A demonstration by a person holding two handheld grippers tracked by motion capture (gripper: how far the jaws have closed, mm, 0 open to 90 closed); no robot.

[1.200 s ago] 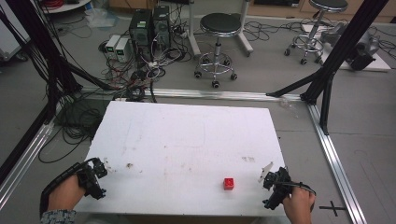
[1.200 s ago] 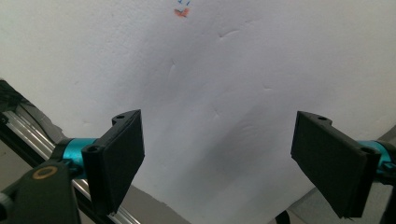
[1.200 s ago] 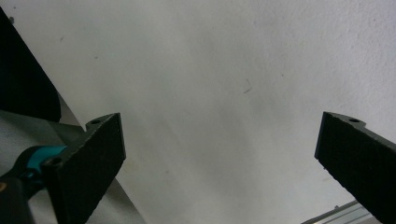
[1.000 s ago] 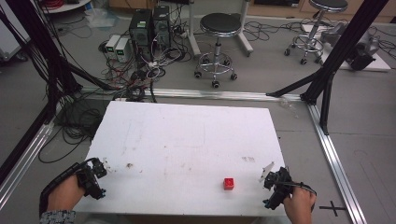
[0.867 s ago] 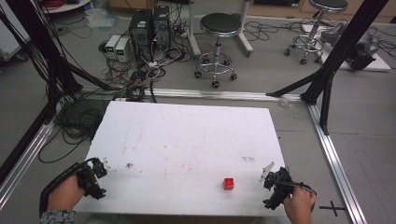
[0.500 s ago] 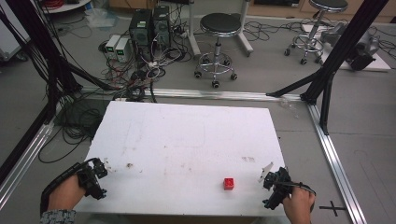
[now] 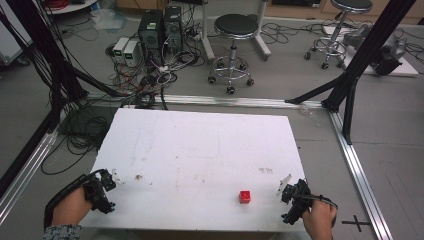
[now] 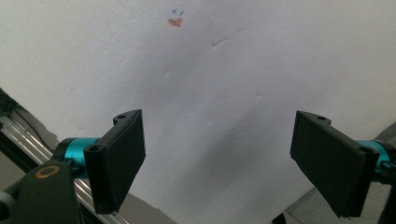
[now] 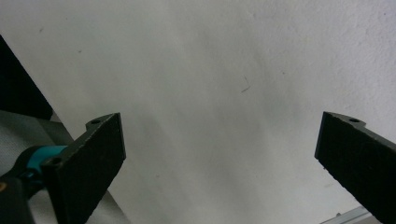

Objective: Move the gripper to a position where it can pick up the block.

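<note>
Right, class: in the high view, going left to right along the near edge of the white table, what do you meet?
Left tool → small brown mark → red cube → right tool.

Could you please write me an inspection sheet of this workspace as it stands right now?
Surface: white table, scuffed, with small marks near the left side.
Job's things: one small red cube near the front edge, towards the right, touched by nothing.
Clutter: nothing seen on the table.
Grippers: left gripper open over the front-left corner; right gripper open over the front-right corner; both hand-held, nothing between the jaws.
Cables: a tangle on the floor beyond the far-left corner; one trails from each gripper.
Surroundings: computer towers, two stools, black frame posts, aluminium rails.
</note>
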